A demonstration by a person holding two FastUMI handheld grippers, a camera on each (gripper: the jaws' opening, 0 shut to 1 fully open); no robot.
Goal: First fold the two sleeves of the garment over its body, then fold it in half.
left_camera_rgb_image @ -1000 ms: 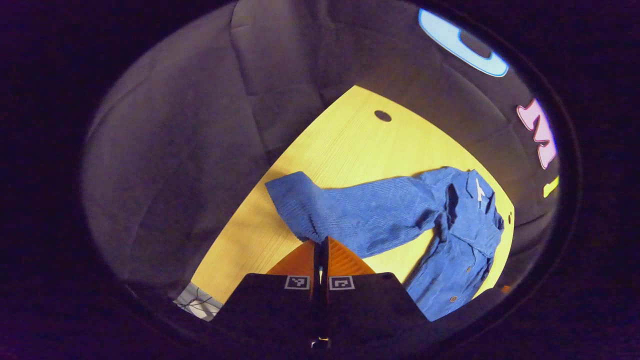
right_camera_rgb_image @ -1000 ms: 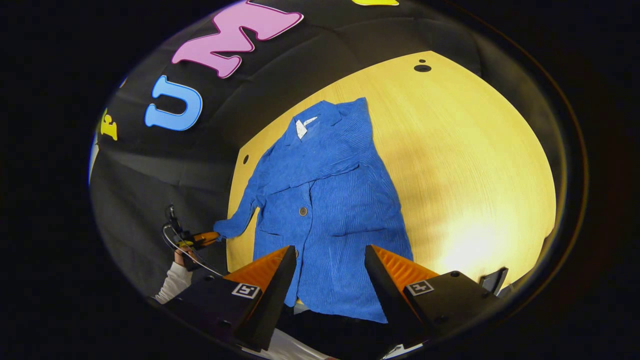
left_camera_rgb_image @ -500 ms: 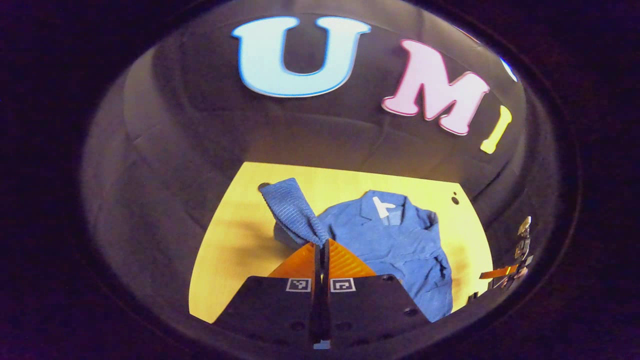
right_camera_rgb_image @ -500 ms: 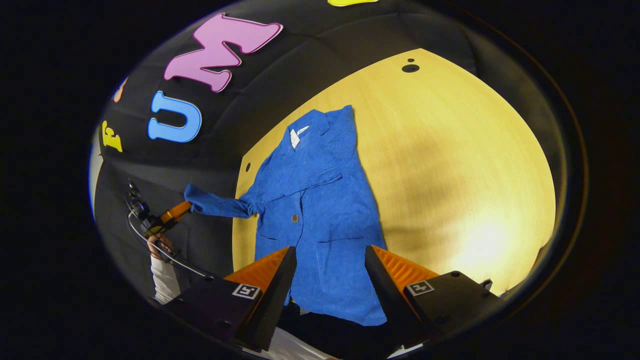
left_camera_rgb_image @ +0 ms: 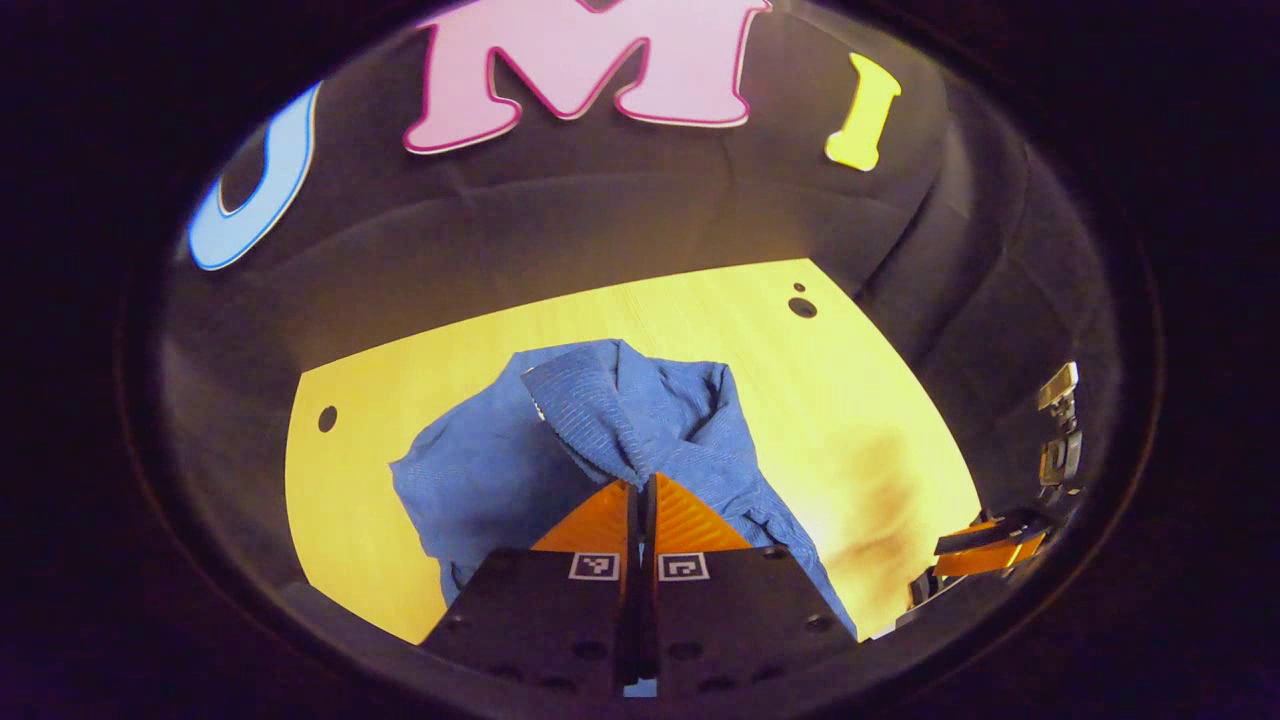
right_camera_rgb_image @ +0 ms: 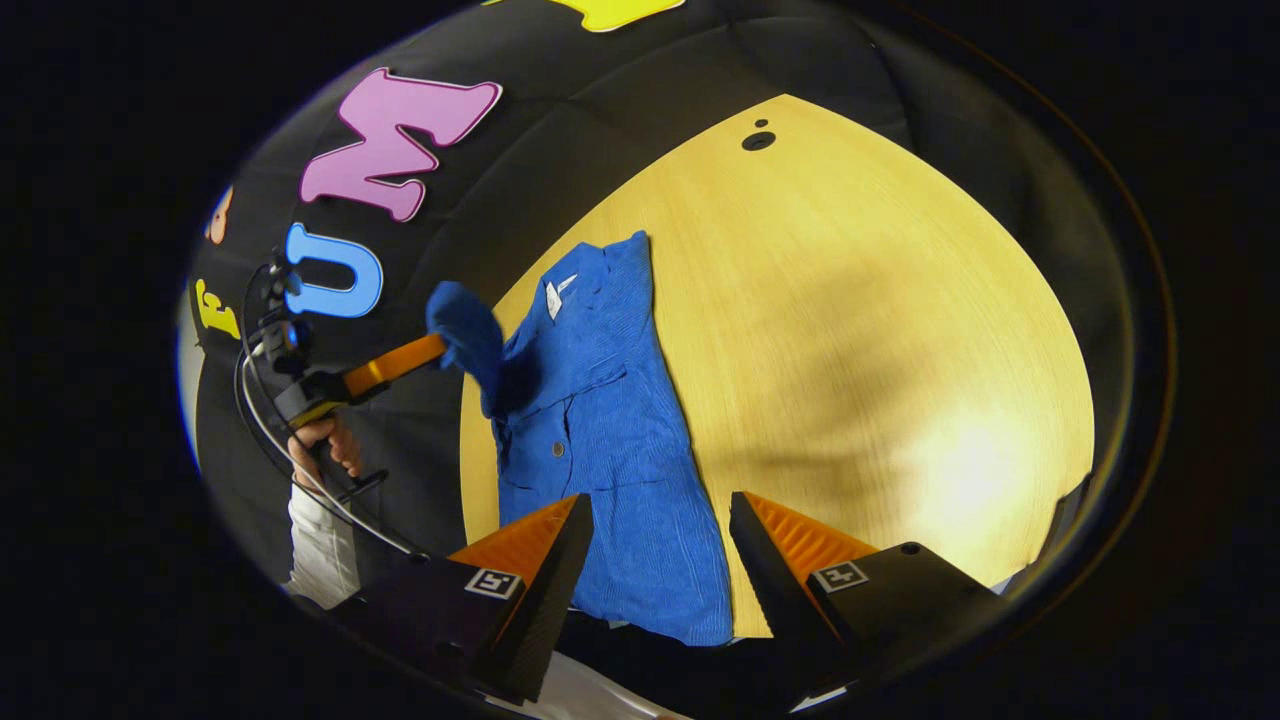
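Partly hidden garment (left_camera_rgb_image: 480, 480) behind left tool (left_camera_rgb_image: 640, 490).

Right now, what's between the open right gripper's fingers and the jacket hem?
Nothing. In the right gripper view the right gripper stands open with the blue jacket hem running straight into the gap; bare table lies alongside.

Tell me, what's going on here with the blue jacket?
A person is folding a blue jacket on a wooden table with a handheld gripper in each hand. The left gripper is shut on a sleeve, held up above the jacket's body for folding across. The other sleeve looks already folded in. The right gripper is open, near the jacket's hem, holding nothing. The fold in half isn't yet done.
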